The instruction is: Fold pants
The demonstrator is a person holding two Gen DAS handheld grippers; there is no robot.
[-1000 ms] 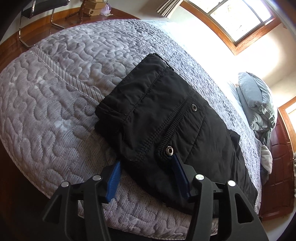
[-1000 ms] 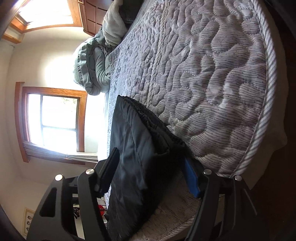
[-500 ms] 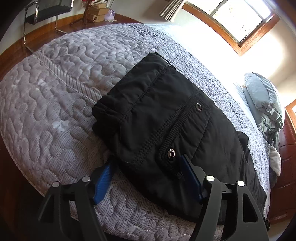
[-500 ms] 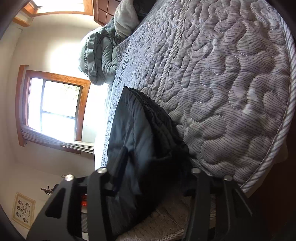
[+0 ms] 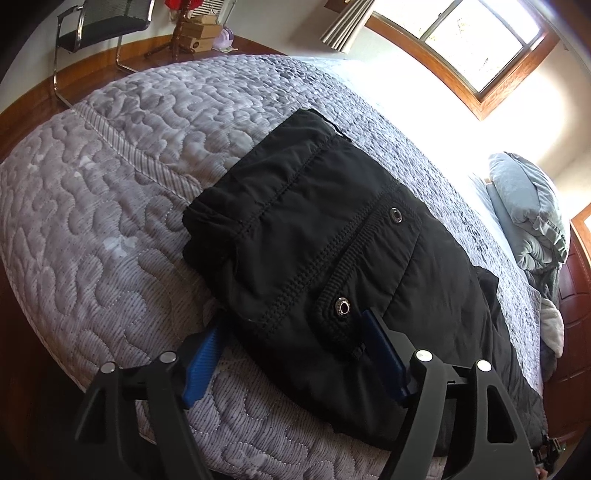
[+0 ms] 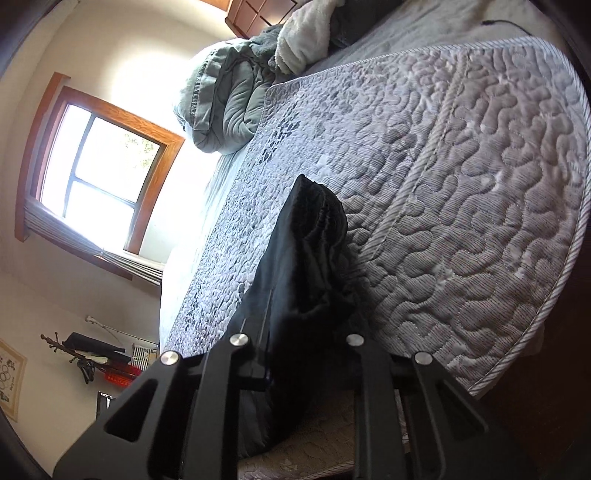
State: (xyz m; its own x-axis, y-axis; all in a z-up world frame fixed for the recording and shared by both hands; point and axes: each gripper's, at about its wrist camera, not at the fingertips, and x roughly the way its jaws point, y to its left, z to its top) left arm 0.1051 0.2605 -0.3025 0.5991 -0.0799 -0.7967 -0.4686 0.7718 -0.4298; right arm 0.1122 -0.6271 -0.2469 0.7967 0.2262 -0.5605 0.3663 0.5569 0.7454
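Black pants [image 5: 332, 251] lie folded on the grey quilted bed [image 5: 110, 229], waistband with two metal snaps facing me. My left gripper [image 5: 291, 354] is open; its blue-padded fingers straddle the near edge of the pants, left finger on the quilt, right finger on the fabric. In the right wrist view my right gripper [image 6: 299, 354] is shut on the thick end of the pants [image 6: 310, 258], the fabric bunched between the fingers and lifted slightly off the bed [image 6: 461, 203].
A grey-green duvet [image 6: 225, 99] and white blanket [image 6: 303, 37] are piled at the head of the bed. A chair [image 5: 103, 26] and boxes [image 5: 201, 33] stand beyond the foot. Wooden-framed windows [image 5: 476, 40] are along the wall. The bed edge [image 6: 554, 295] drops off close by.
My right gripper has closed on the pants' end and raised it. My left gripper has slid slightly back and stayed open across the waistband edge.
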